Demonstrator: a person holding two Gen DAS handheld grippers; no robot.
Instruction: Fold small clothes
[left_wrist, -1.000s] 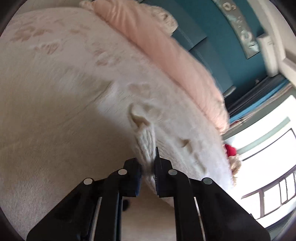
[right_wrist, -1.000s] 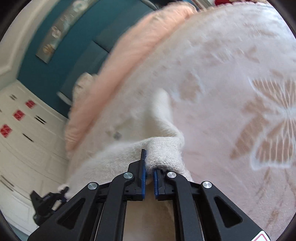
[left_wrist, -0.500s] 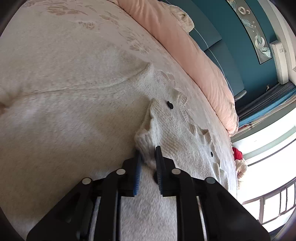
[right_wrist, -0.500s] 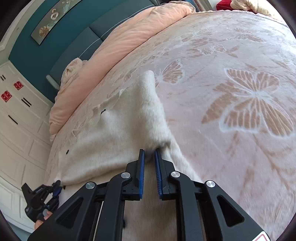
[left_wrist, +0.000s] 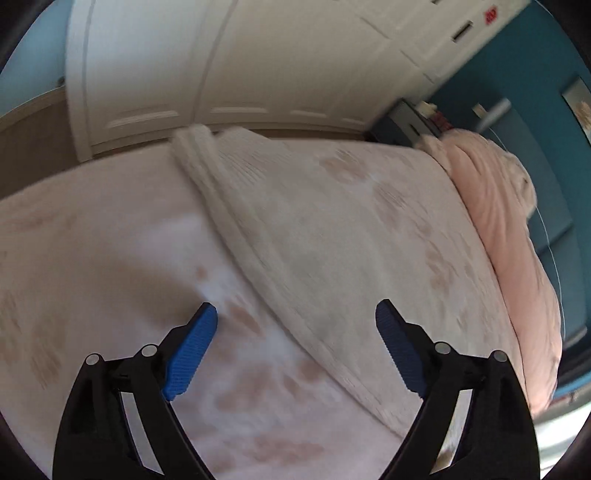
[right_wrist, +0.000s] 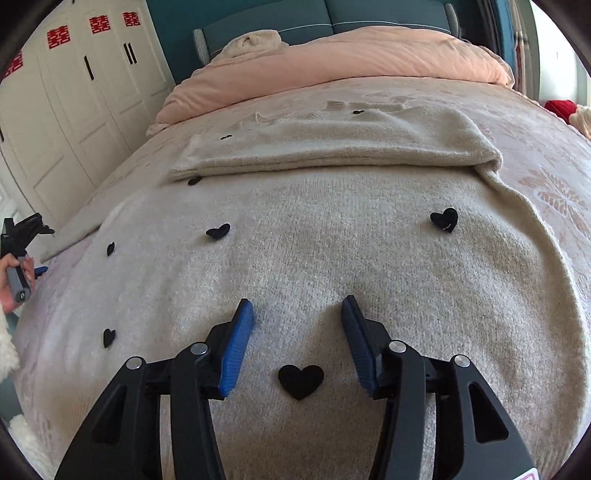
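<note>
A cream knitted sweater (right_wrist: 314, 240) with small black hearts lies spread on the bed, its far part folded over into a flat band (right_wrist: 332, 144). My right gripper (right_wrist: 297, 308) is open and empty, hovering just above the sweater's near part. My left gripper (left_wrist: 295, 314) is open and empty above the bedspread, beside the sweater's edge (left_wrist: 236, 221), which runs as a blurred ridge from the far side toward the fingers. The left gripper also shows at the left edge of the right wrist view (right_wrist: 18, 236), held in a hand.
The bed has a pale pink butterfly-patterned bedspread (right_wrist: 554, 192) and a peach duvet (right_wrist: 351, 62) at the head. White wardrobe doors (right_wrist: 74, 92) stand to the left. A teal headboard (right_wrist: 295, 18) is behind. A red item (right_wrist: 559, 109) lies at far right.
Both grippers were shut on the sweater's edge and have let go and opened. The carried part now lies folded over. The left gripper has swung away to the bed's left side.
</note>
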